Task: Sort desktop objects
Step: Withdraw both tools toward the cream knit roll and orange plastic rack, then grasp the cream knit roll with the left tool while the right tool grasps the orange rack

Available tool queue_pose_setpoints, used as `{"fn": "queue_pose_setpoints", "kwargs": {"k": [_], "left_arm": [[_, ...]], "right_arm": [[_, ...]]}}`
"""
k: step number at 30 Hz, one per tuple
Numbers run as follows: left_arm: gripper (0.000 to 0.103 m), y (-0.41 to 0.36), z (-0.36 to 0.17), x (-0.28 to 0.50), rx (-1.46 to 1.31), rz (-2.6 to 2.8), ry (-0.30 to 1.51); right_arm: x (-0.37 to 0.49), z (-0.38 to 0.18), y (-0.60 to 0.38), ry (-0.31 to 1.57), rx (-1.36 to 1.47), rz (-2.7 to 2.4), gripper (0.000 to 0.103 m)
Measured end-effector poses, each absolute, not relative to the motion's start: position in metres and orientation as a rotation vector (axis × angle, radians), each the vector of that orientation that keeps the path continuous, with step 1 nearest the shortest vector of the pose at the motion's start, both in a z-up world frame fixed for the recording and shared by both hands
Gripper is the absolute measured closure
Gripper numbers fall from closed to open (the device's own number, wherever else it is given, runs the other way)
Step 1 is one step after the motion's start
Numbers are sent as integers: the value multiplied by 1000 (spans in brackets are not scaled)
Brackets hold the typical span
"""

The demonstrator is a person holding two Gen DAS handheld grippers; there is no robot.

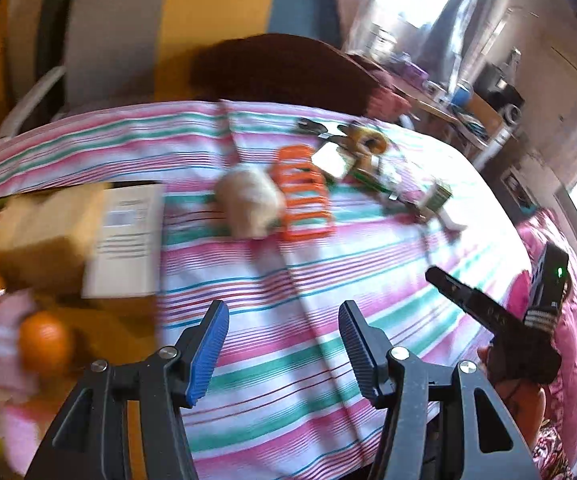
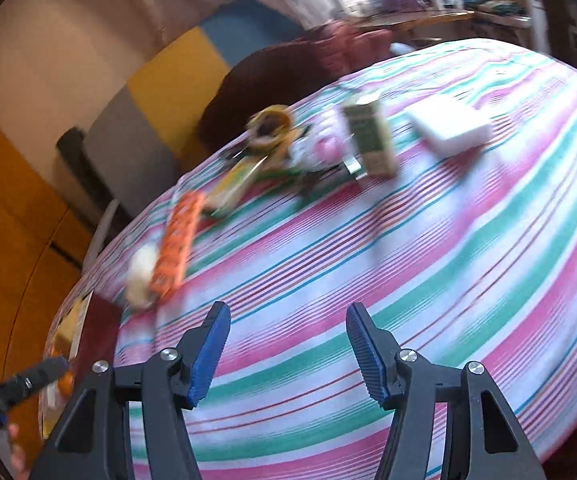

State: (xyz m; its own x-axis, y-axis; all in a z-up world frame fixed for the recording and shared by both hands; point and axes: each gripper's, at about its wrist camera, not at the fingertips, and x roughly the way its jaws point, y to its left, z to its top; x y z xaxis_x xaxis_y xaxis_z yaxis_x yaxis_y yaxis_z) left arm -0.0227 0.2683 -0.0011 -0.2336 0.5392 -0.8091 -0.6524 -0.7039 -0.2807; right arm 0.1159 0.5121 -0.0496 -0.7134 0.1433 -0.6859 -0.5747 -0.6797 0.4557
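Observation:
Both views are motion-blurred. My left gripper (image 1: 282, 348) is open and empty above the striped cloth (image 1: 288, 280). Ahead lie a pale roll (image 1: 248, 202), an orange ribbed rack (image 1: 304, 192), a tape roll (image 1: 364, 138) and a green box (image 1: 436, 196). My right gripper (image 2: 286, 352) is open and empty; it also shows at the right of the left wrist view (image 1: 448, 280). In the right wrist view I see the orange rack (image 2: 176, 240), the pale roll (image 2: 142, 276), the tape roll (image 2: 268, 128), the green box (image 2: 370, 140) and a white block (image 2: 448, 126).
A cardboard box (image 1: 72, 236) with a white label stands at the left, with an orange (image 1: 44, 344) beside it. A dark chair back (image 1: 284, 68) is behind the table. A cluttered desk (image 1: 460, 108) is at the far right.

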Motion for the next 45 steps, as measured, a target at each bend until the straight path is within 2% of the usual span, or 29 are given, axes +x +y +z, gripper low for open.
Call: {"fn": "queue_pose_setpoints", "kwargs": {"k": [8,16,21,25,27,31,35,40,41,45], "left_arm": [[45,319,-27,-34,-1261,2045,225],[45,313,-14,-84,-1284,2175,98],[45,293,-10,-105,-1336,2197,-59],[45,289,-12,-110,-1352,2203,-65],[45,293,-14,-109,-1366,2184,-53],[45,308,-20,-106,-1375,2140,0],[45,328,-31,-106,-1399,2128,69],[45,340,-46,-115,-1470,2161,100],[45,341,-48,-117,-1477,2175,110],[45,339,-57,-127,-1522,2175,81]], "right_arm": [[107,-49,527,990,-864,2423,42],[30,-48,500,1044,-923,2556,42],[-16,-52,486,1016,-1001,2598,42],[-41,-68,481,1013,-1090,2579,46],[-39,-68,478,965,-1080,2581,54],[-15,-64,485,904,-1076,2529,54],[21,-65,507,938,-1072,2461,54],[51,-49,513,907,-966,2556,49],[49,-45,511,878,-958,2601,45],[23,-42,496,697,-1058,2740,40]]}}
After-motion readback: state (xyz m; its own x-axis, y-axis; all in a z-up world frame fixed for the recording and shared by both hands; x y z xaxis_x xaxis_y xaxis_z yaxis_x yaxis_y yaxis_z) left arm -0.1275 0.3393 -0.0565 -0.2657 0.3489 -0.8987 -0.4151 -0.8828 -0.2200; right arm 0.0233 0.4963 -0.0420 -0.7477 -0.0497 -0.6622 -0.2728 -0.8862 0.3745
